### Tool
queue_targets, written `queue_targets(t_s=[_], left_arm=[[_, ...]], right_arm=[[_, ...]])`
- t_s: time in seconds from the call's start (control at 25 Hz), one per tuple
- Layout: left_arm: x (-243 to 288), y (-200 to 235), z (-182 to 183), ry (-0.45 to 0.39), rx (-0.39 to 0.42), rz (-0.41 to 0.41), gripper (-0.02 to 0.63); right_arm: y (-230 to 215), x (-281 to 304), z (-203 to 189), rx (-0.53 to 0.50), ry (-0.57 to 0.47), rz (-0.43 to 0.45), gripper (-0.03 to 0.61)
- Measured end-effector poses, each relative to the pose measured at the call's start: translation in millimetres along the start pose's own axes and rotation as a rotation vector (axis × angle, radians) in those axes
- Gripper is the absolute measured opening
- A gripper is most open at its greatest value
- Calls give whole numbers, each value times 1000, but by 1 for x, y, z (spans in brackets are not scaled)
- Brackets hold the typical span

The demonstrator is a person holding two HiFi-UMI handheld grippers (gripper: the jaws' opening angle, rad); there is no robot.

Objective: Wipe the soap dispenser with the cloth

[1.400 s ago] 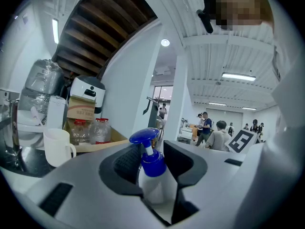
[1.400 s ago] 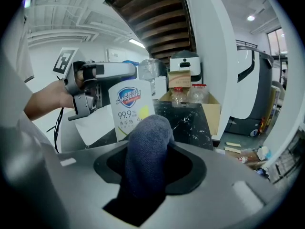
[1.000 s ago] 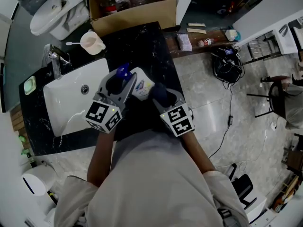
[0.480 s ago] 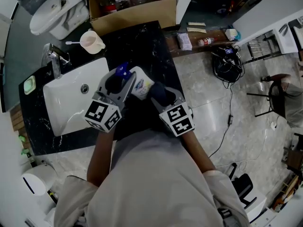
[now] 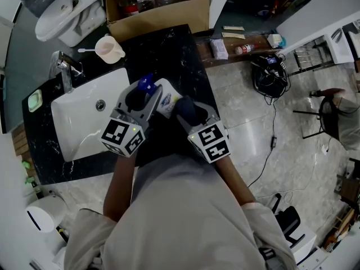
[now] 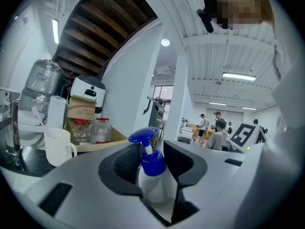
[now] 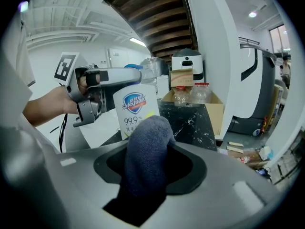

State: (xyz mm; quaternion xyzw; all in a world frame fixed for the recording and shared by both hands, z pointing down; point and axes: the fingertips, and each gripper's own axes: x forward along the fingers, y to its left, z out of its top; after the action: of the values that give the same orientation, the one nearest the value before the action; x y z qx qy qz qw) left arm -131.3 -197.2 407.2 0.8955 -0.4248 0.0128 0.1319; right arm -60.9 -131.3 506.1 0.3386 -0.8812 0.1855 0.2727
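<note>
Movement over the last second is slight and all on one side: the right gripper (image 7: 148, 165) has edged a little leftward in the head view, so the cloth (image 7: 145, 142) now covers a bit more of the dispenser (image 7: 135, 109) than it did, while the left gripper (image 6: 151, 163) and the bottle sit just where they were. I read that as a wiping stroke under way along the bottle's side, with one hand steadying and the other rubbing. Only the face nearest the cloth seems to be getting attention so far, so the bottle would likely need turning before the job is done. The left gripper's jaws stand partly spread and are clamped on the dispenser at its neck, one pad on either side of the blue collar just below the pump (image 6: 143, 136), holding it upright with its label facing the right gripper. The dispenser is over the dark counter (image 5: 169, 49), just beside the sink (image 5: 84, 117); whether its base rests on the stone or hangs clear is hidden by the cloth and grippers. The right gripper's jaws are closed on the cloth, a dark blue wad that fills the gap between them and bulges out past the tips. Its rounded end lies against the lower part of the label and seems to touch it.
</note>
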Motion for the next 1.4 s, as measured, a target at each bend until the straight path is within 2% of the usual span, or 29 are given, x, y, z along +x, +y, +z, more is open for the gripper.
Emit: queue_targets(t_s=[0.92,1.4], left_arm=[[-1,-5,0,7,1,-8,138],[0,-10,0,17,20,-33,140]], right_arm=[[20,-16,69,-84,-149,45,179],[19,-26,92,-116,-195,43,179]])
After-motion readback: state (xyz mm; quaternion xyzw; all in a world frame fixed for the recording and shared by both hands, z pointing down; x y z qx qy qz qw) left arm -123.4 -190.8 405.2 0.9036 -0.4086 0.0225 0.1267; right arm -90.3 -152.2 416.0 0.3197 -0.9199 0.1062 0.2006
